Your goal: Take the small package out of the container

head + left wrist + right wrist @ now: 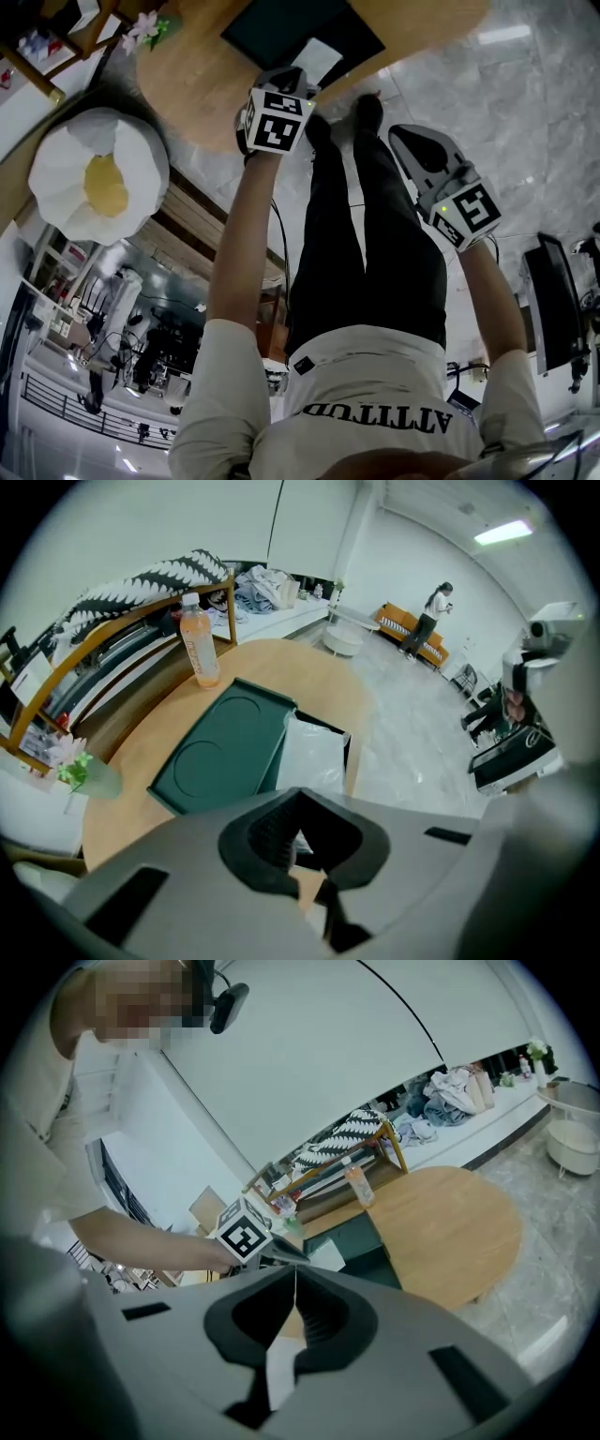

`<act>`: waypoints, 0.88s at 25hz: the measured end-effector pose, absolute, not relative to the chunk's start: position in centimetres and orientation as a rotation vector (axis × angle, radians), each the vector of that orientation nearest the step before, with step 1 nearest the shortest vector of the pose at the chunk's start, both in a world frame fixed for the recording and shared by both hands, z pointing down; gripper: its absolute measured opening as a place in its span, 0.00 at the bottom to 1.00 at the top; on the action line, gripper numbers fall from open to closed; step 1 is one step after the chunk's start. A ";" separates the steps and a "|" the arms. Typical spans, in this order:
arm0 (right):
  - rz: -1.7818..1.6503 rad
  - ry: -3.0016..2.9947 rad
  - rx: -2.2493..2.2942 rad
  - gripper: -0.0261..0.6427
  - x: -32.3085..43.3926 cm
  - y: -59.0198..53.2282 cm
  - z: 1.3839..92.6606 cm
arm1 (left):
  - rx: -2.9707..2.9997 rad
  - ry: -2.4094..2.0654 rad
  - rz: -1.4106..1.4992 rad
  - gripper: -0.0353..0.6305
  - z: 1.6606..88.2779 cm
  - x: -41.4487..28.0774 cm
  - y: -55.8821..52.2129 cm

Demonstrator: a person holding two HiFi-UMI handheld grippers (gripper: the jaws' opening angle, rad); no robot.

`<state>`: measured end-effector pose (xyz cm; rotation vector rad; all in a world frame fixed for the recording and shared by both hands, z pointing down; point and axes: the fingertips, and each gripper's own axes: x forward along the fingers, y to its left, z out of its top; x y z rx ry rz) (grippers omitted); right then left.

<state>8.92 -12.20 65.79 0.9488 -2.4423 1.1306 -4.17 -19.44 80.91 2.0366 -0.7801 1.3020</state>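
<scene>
On the round wooden table (309, 667) stands a dark green container (323, 726), with its lid (220, 757) flat beside it. The small white package (314, 752) reaches from the container's opening down into my left gripper (302, 832). That gripper is shut on the package's near edge. In the head view the left gripper (295, 80) hangs over the container (272, 28) and the package (317, 58). My right gripper (405, 136) is off the table edge, above the floor. Its jaws are shut with nothing in them (295, 1283). The right gripper view shows the left gripper (281, 1255) at the package (328, 1255).
An orange drink bottle (199, 644) stands on the table behind the lid. A small vase of flowers (70, 761) sits at the table's left edge. Beyond is a wooden rack with a striped cloth (150, 583). An egg-shaped cushion (98, 178) lies left of the table.
</scene>
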 end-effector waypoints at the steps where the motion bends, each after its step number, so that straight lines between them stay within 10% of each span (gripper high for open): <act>1: 1.121 -2.443 0.951 0.07 8.9 -12.2 65.1 | 2.037 -0.786 1.290 0.08 80.0 -4.3 -19.3; 22: 1.052 -2.527 0.969 0.07 8.5 -11.9 48.2 | 2.081 -0.963 1.026 0.08 58.2 -6.6 -17.4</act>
